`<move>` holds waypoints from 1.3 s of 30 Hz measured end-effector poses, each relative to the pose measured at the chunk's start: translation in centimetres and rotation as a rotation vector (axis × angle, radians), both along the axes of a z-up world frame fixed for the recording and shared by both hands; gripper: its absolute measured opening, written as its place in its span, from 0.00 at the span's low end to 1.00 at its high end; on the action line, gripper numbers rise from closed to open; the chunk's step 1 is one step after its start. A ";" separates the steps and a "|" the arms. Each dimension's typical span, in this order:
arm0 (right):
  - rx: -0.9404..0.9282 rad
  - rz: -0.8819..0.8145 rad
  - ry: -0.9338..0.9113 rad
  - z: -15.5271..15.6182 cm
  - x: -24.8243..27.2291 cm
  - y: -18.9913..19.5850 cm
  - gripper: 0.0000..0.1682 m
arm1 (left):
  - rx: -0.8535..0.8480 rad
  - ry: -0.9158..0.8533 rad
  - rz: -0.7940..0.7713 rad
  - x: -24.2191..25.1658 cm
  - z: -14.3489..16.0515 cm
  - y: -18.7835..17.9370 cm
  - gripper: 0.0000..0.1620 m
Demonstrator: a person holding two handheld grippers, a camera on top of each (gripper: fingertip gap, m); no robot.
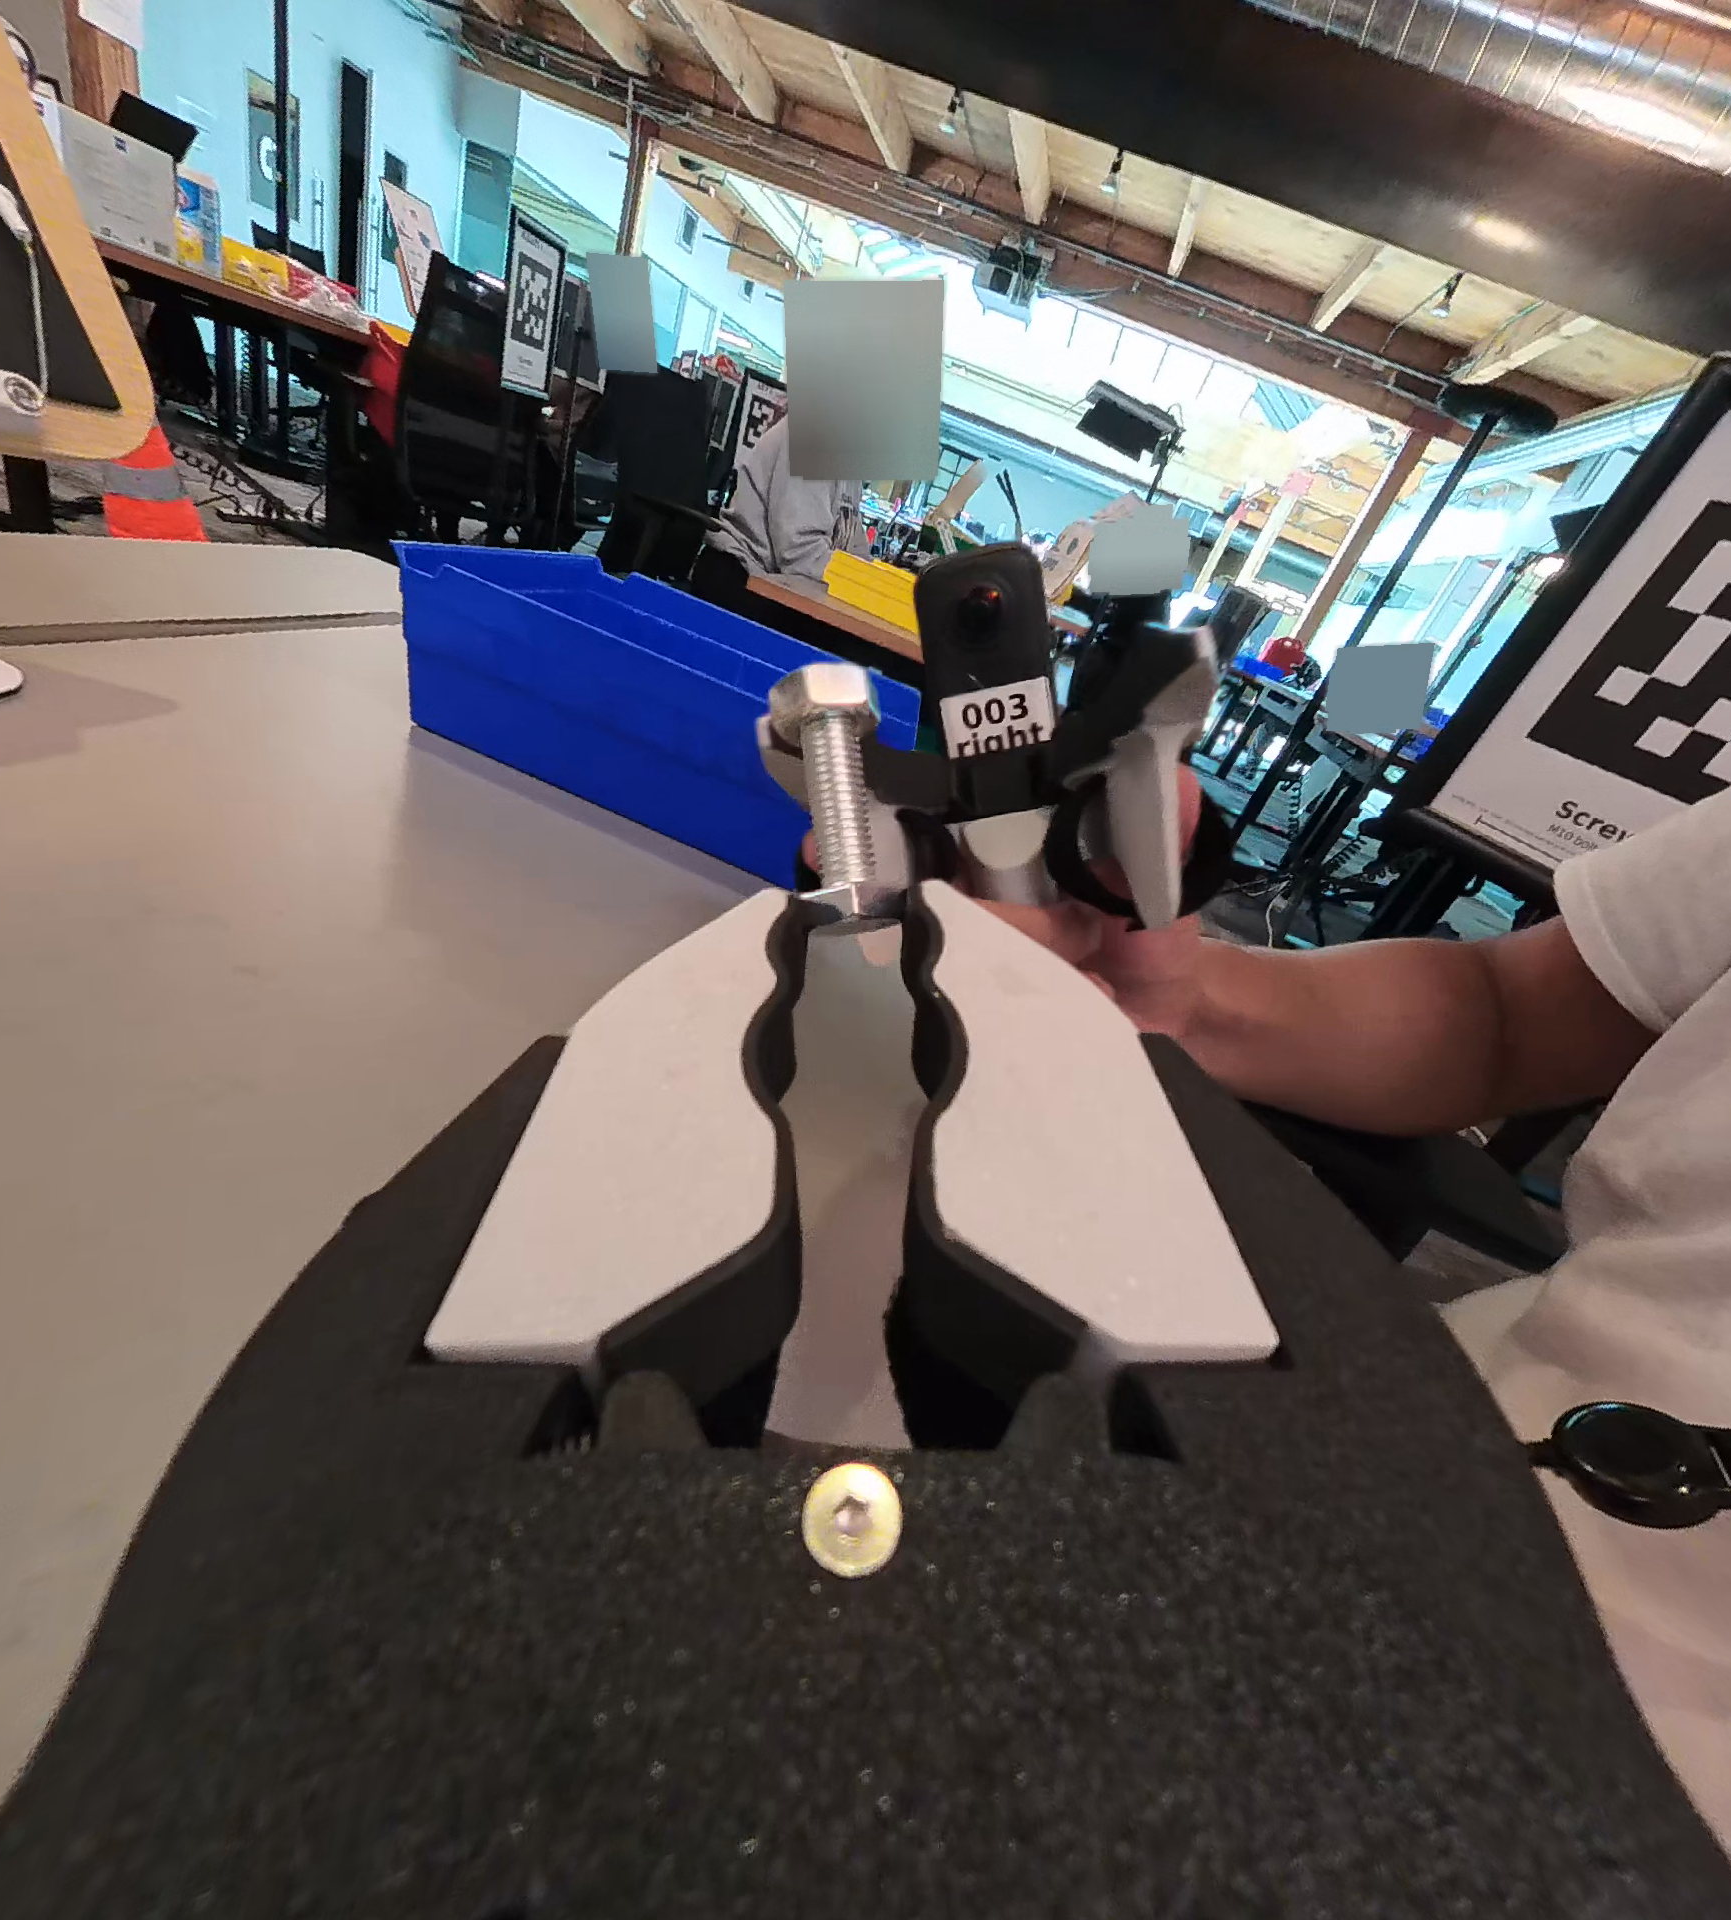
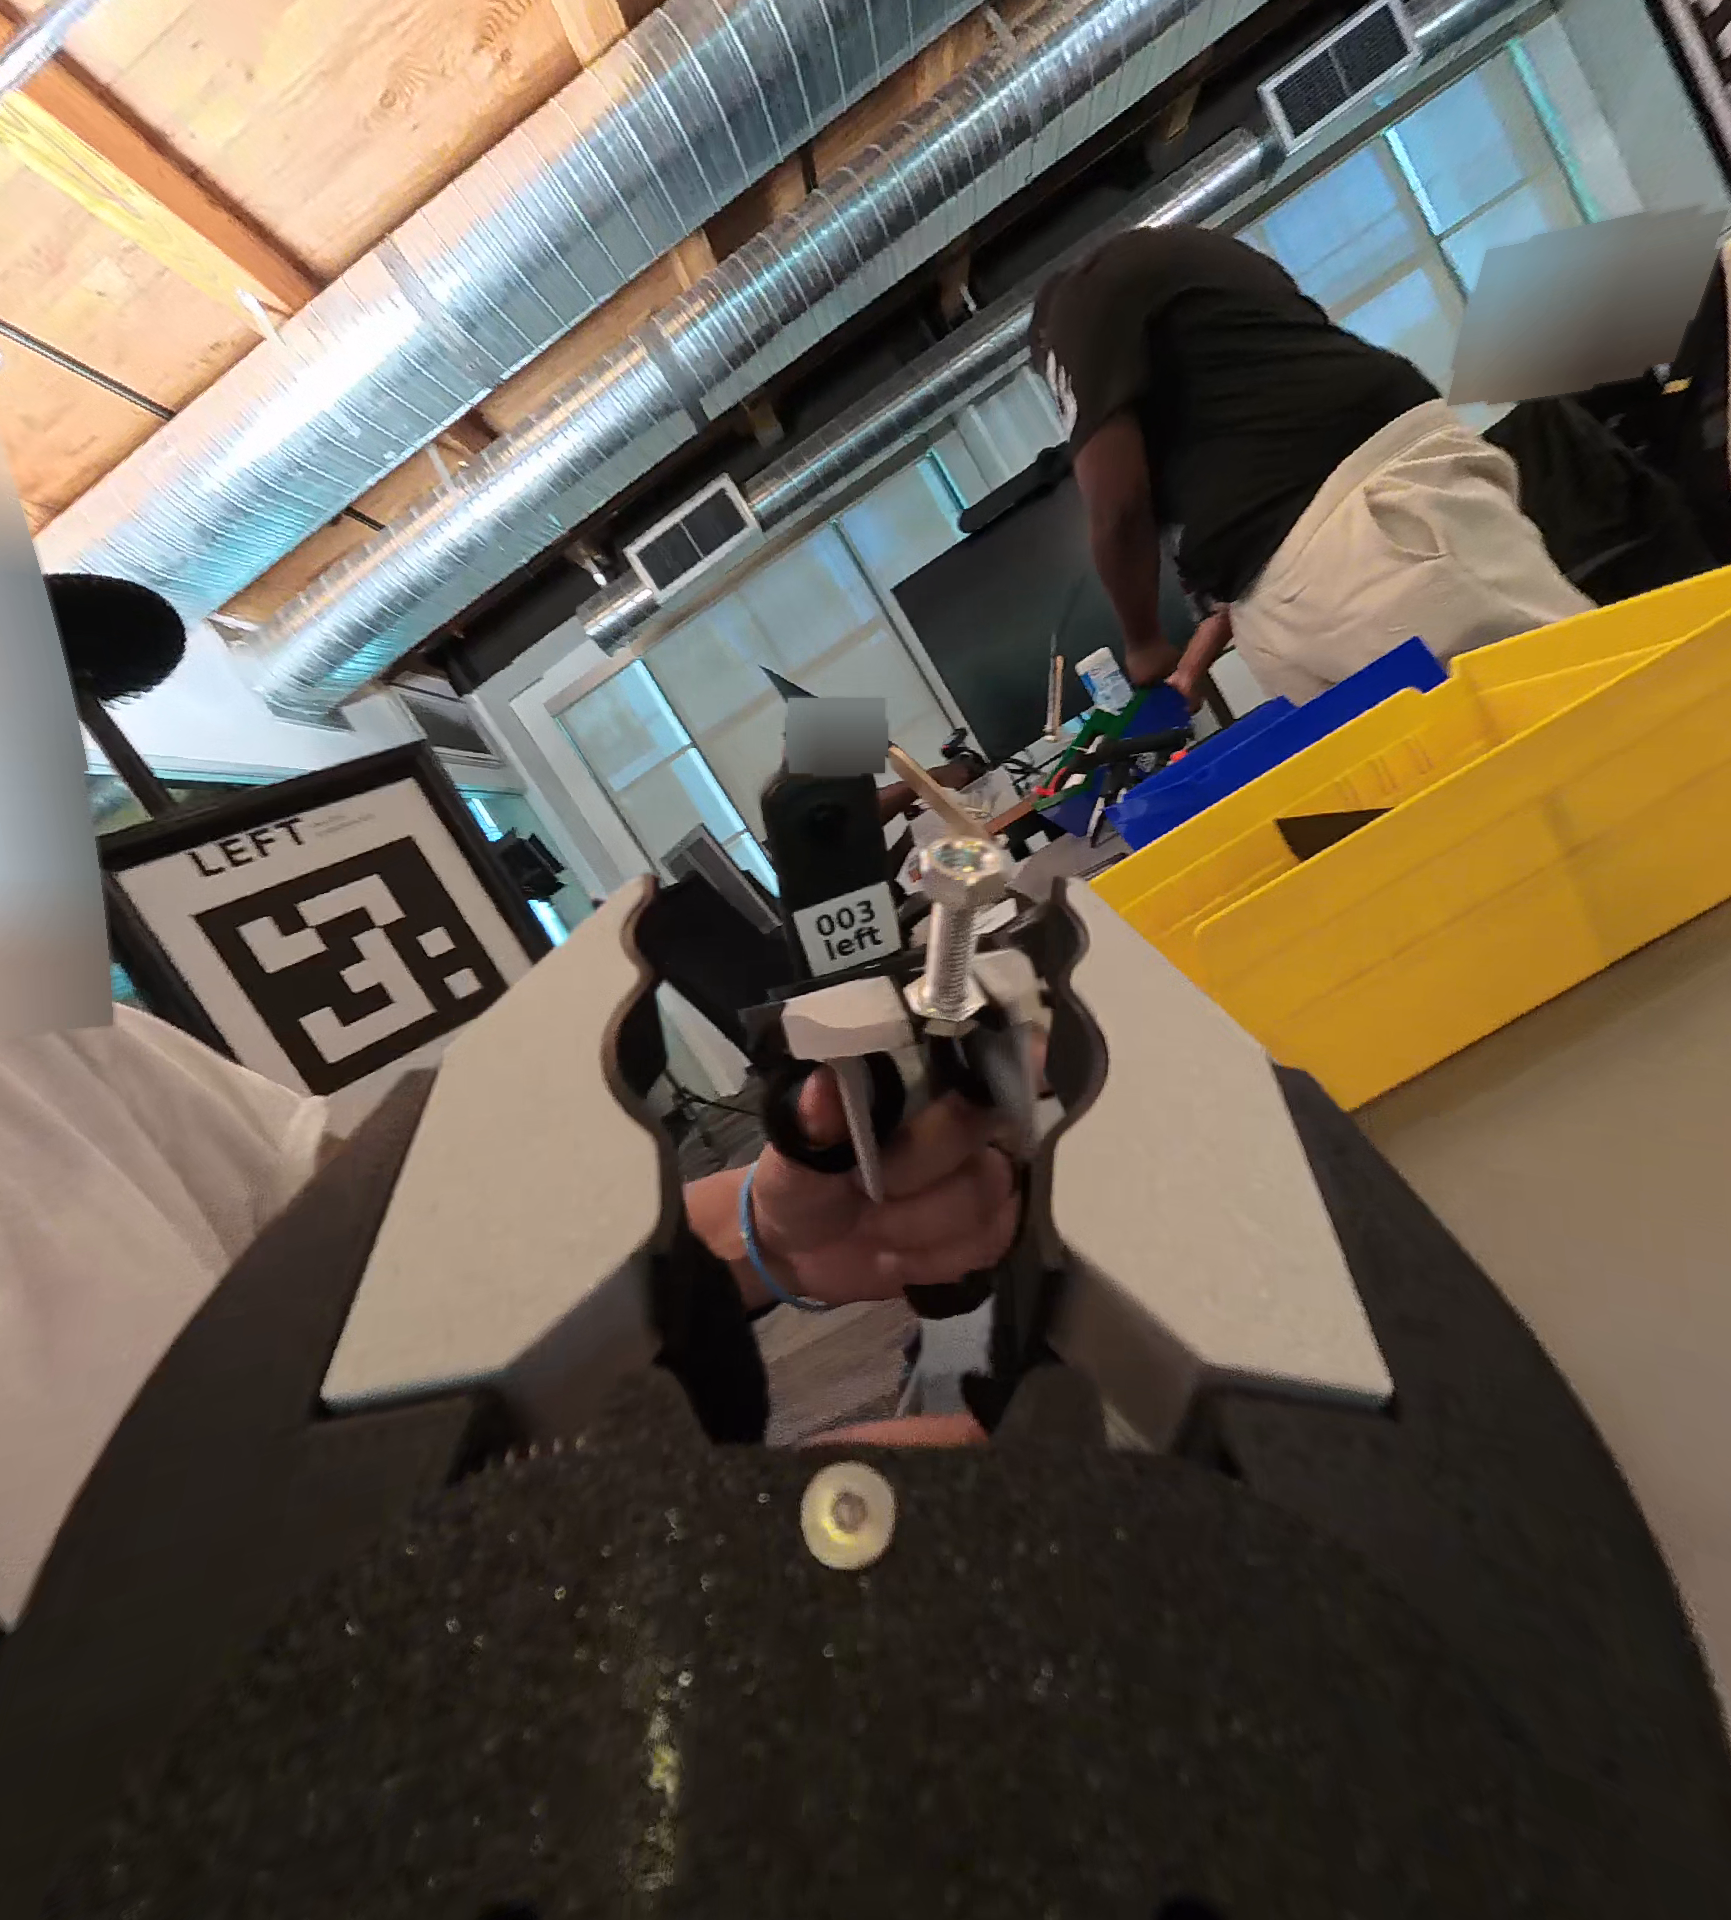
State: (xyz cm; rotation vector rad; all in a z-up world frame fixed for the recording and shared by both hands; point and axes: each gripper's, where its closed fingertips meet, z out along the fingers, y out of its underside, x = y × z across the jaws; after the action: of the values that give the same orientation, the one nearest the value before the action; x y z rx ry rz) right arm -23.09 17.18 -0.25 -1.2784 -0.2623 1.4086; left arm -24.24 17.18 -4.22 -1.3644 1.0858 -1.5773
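Observation:
A silver hex bolt [image 1: 840, 800] stands upright with its head on top and a hex nut [image 1: 845, 906] at the bottom of its thread. My left gripper [image 1: 848, 916] is shut on the nut and holds the bolt above the grey table [image 1: 165, 935]. My right gripper [image 2: 853, 894] is open, facing the left one. The bolt [image 2: 949, 935] stands between its fingertips, closer to the right finger, without clear contact. In the left wrist view the right gripper [image 1: 975, 831] shows just behind the bolt. In the right wrist view the left gripper [image 2: 928, 1013] shows pinching the nut [image 2: 944, 1006].
A blue bin [image 1: 580, 665] lies on the table behind the bolt. A yellow bin [image 2: 1515, 831] sits at the right. Framed black-and-white marker boards [image 1: 1692, 644] [image 2: 341, 935] stand at either side. The holder's arm [image 1: 1360, 1039] reaches in. People work at benches behind.

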 end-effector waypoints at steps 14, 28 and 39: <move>0.065 -0.040 -0.010 0.9 -2.4 0.1 0.47 | -0.077 -0.072 -0.028 -0.4 1.1 0.1 0.11; 0.145 -0.192 -0.025 2.2 -2.3 1.3 0.47 | -0.349 -0.222 -0.103 -0.8 2.2 0.4 0.11; 0.096 -0.196 0.013 1.5 -2.2 0.8 0.53 | -0.383 -0.259 -0.002 -2.3 2.3 3.2 0.10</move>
State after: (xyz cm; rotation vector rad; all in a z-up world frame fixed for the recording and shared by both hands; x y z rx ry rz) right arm -25.29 18.02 1.24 -1.1830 -0.1881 1.2231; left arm -26.51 20.39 -1.97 -1.3475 0.6505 -1.9719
